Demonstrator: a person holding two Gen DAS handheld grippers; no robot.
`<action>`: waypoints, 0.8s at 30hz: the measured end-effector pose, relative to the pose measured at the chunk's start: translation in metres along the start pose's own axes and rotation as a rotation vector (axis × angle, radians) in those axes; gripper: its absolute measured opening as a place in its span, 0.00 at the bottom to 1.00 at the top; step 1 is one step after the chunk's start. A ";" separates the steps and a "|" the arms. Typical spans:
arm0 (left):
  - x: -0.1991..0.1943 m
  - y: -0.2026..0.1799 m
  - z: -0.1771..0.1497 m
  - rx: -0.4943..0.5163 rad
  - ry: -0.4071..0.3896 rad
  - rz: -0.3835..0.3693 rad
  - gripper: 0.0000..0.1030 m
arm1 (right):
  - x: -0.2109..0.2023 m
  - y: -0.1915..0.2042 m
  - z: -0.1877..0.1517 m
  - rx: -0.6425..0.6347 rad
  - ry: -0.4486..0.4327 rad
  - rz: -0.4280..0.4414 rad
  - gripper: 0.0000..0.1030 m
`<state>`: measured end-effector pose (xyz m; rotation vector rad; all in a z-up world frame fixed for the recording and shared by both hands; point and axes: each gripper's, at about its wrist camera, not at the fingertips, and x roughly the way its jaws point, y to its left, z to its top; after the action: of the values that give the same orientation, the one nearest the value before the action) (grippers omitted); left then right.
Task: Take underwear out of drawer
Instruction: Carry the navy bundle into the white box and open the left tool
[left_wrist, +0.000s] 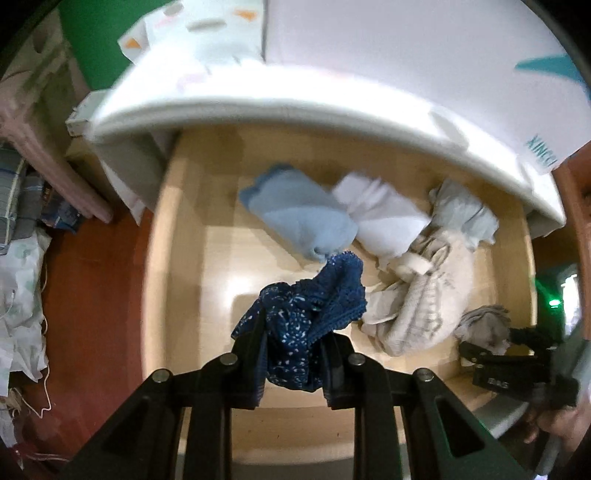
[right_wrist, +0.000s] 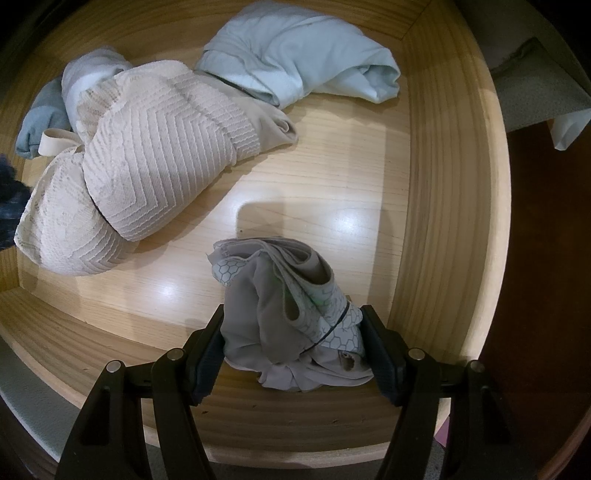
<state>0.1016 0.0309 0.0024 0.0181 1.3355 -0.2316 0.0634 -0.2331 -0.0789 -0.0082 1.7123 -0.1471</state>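
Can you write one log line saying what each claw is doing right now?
left claw: shut on blue underwear, above drawer | right claw: around grey underwear, low in drawer

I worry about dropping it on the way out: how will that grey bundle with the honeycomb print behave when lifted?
The grey bundle sits crumpled in soft folds between the right gripper fingers, so it will probably sag and partly unfold. Thin fabric suggests it is light. A loose edge near the drawer wall may trail, so a pinch on few layers might slip.

Navy white-speckled underwear (left_wrist: 295, 325), grey honeycomb-print underwear (right_wrist: 295, 325), cream chevron-textured garment (right_wrist: 147, 162), pale wood drawer (right_wrist: 436, 184).
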 end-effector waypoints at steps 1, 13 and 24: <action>-0.007 0.001 0.000 -0.003 -0.011 -0.004 0.22 | 0.001 0.000 0.000 -0.001 0.000 -0.001 0.63; -0.129 0.010 0.024 0.027 -0.204 -0.018 0.22 | -0.001 -0.001 0.001 -0.001 0.000 -0.004 0.63; -0.223 -0.006 0.090 0.063 -0.383 0.001 0.22 | 0.000 -0.001 0.000 -0.005 0.000 -0.006 0.63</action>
<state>0.1394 0.0472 0.2398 0.0264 0.9471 -0.2622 0.0637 -0.2344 -0.0787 -0.0172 1.7132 -0.1472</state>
